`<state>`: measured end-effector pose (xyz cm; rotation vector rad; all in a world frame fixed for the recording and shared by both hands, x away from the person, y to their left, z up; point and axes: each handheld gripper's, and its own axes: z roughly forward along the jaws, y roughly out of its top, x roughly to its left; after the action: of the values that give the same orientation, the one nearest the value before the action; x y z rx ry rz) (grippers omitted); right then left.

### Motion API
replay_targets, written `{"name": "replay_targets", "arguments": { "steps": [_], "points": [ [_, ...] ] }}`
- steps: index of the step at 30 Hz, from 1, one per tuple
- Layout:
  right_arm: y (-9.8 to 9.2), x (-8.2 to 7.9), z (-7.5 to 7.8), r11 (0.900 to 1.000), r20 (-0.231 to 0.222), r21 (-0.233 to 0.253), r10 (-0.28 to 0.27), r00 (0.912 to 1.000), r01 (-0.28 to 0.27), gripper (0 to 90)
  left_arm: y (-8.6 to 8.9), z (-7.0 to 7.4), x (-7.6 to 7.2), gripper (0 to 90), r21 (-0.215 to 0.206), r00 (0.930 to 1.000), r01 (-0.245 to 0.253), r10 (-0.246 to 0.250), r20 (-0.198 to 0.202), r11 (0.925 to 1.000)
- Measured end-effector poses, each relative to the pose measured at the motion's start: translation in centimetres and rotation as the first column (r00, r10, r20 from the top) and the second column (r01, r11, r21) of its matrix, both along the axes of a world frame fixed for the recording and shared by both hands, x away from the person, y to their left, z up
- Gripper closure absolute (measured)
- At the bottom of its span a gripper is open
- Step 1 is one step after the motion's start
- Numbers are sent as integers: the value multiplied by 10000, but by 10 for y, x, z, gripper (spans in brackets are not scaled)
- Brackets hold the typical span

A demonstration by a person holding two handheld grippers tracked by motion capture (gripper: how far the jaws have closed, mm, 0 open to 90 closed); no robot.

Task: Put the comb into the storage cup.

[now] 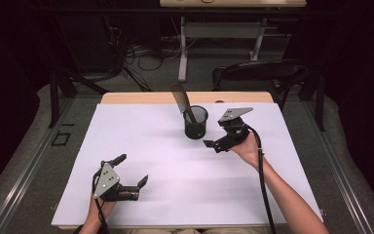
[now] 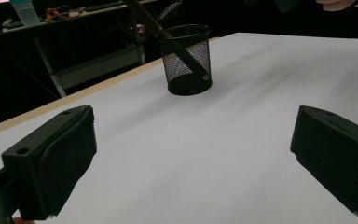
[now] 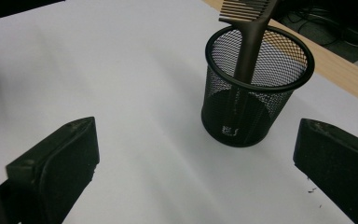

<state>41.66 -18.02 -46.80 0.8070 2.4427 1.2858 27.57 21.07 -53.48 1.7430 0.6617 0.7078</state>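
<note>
Tongs, two pairs, both spread wide with nothing between the jaws. Left tongs (image 1: 132, 169) sit low over the near left part of the sheet, well apart from the mesh cup, jaws pointed toward it. Right tongs (image 1: 213, 145) hover just beside the cup on its right, held by the person's right hand (image 1: 246, 146), a grey three-cornered plate on top and a black cable trailing down the forearm.

Worktop (image 1: 126, 97): pale wood, showing as a strip beyond the cup at the far edge.

White sheet (image 1: 175, 185): large, matte, covering nearly all the worktop; the cup stands on it, toward the far edge and a little right of the middle.

Mesh cup (image 1: 196, 123): black wire-mesh cylinder, upright, with a solid rolled rim and solid base; the mesh lets the white sheet show through. In the right gripper view the cup (image 3: 256, 88) sits between the two spread jaws and beyond them; in the left gripper view the cup (image 2: 186, 58) is farther off, above the middle.

Comb (image 1: 181, 100): dark brown, long handle down inside the cup, foot against the cup floor, shaft leaning on the rim. The toothed head rises above the rim and tilts toward the cup's far left. In the right gripper view the comb (image 3: 249, 39) shows fine, closely set teeth at the top.
</note>
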Motion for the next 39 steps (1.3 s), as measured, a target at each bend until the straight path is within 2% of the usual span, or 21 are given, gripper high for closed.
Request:
{"name": "replay_targets", "arguments": {
  "steps": [15,22,28,33,39],
  "points": [
    [-16,-23,-1,9998,-28,180,129,9999,-129,0,0,0,-1,2,20,10000,-28,28,-4,10000],
    [-24,-37,-2,9999,18,-40,106,9999,-106,0,0,0,-1,2,9,10000,-31,31,3,10000],
    [-33,-47,-5,10000,62,-41,-7,10000,7,0,0,0,-1,2,11,10000,-49,49,-6,10000],
    [-39,-58,-9,9997,111,-217,-62,9999,64,0,0,0,-1,2,23,10000,-49,49,-13,10000],
    [-45,-67,-15,9996,59,-207,-200,9998,201,0,0,0,-1,2,17,10000,-38,38,-8,10000]
  ]
}}
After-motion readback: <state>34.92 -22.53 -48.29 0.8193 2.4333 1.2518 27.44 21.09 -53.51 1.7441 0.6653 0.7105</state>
